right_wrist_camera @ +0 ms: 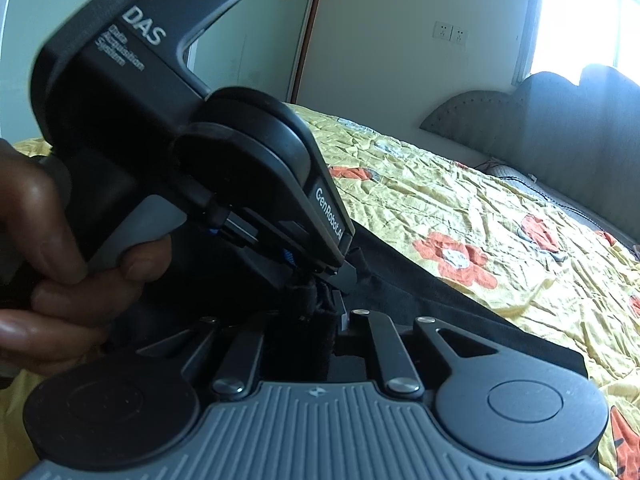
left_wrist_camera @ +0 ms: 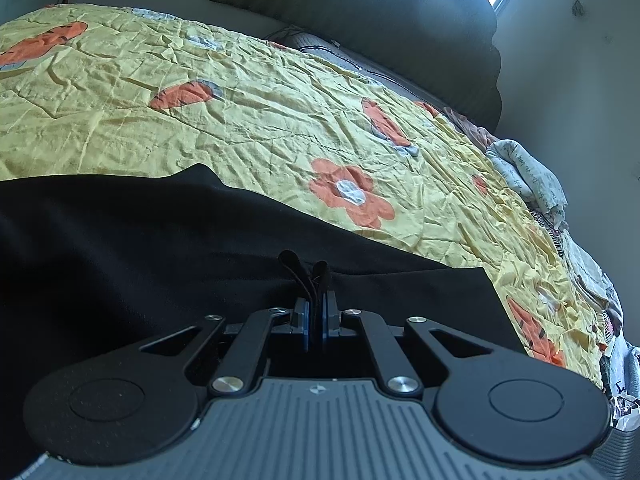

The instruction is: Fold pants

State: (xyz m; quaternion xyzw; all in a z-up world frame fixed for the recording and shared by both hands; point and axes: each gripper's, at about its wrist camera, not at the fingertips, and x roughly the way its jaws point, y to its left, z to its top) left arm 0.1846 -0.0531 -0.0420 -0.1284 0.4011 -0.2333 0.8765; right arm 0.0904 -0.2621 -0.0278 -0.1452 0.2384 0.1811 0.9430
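Note:
Black pants (left_wrist_camera: 152, 240) lie spread on a bed with a yellow floral cover (left_wrist_camera: 248, 120). My left gripper (left_wrist_camera: 315, 312) is shut on a bunched edge of the pants, and black loops of cloth stick up between its pads. In the right wrist view the left gripper's body (right_wrist_camera: 248, 184), held in a hand (right_wrist_camera: 44, 248), sits right in front of my right gripper (right_wrist_camera: 320, 320). The right gripper is closed on a dark wad of the pants (right_wrist_camera: 460, 300), close beside the left one's tips.
A grey padded headboard (left_wrist_camera: 400, 20) stands at the bed's far end, with pillows (left_wrist_camera: 528, 176) and patterned bedding along the right edge. A wall with sockets (right_wrist_camera: 450, 34) and a bright window (right_wrist_camera: 580, 12) lie beyond the bed.

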